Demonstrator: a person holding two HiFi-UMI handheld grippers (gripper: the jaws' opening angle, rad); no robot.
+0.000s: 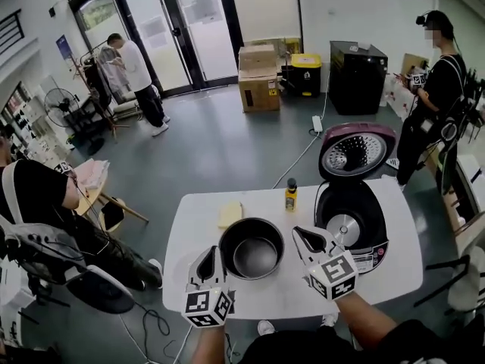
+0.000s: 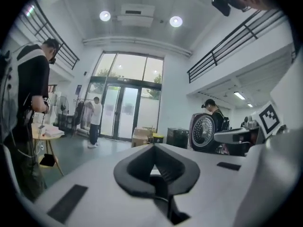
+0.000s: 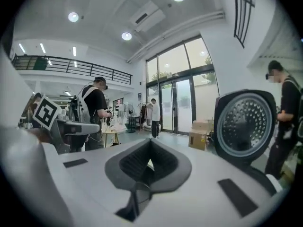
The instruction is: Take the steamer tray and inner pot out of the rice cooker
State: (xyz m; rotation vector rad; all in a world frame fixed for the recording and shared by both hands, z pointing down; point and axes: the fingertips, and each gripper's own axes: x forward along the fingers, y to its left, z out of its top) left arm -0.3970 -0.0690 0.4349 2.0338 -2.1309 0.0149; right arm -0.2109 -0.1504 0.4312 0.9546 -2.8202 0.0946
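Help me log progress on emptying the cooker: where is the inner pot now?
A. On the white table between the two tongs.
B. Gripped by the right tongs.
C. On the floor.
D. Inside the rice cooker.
A: the inner pot sits on the white table between the left tongs and right tongs, both shut and empty, while the open rice cooker beside it shows its bare heating plate.
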